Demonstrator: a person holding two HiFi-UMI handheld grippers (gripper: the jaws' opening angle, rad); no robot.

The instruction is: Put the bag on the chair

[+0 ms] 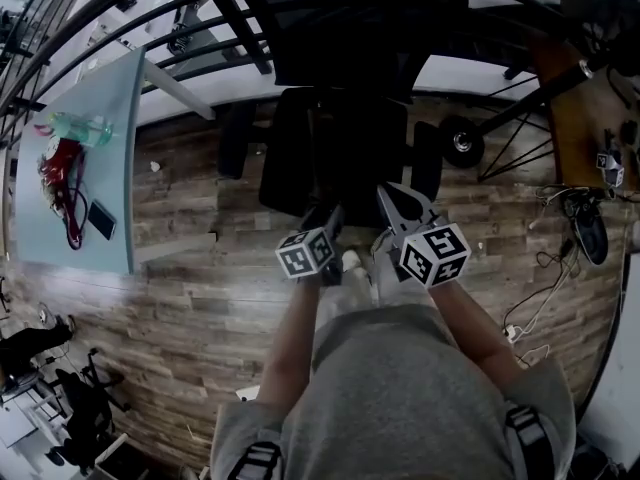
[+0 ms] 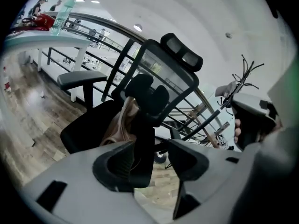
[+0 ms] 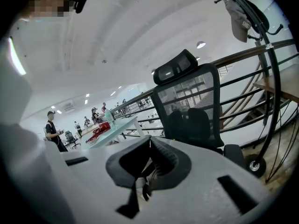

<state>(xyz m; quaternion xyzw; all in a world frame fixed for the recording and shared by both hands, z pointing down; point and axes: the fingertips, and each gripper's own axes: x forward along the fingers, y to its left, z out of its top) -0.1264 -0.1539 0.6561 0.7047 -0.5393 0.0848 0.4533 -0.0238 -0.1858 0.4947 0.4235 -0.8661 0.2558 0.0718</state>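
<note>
Standing in front of the black office chair, a person is holding both tools out over the wooden floor. The left gripper is pointing at the seat with its jaws spread wide, gripping nothing; a dark band is hanging in the gap, lying against the left-hand jaw without being pinched. The tan bag is sitting on the chair seat, leaning against the lower backrest. The right gripper is aiming up at the mesh backrest with its jaws pressed together at the tips; thin dark shapes are showing below them, too unclear to name. Off to the left, a pale table is carrying a bottle.
</note>
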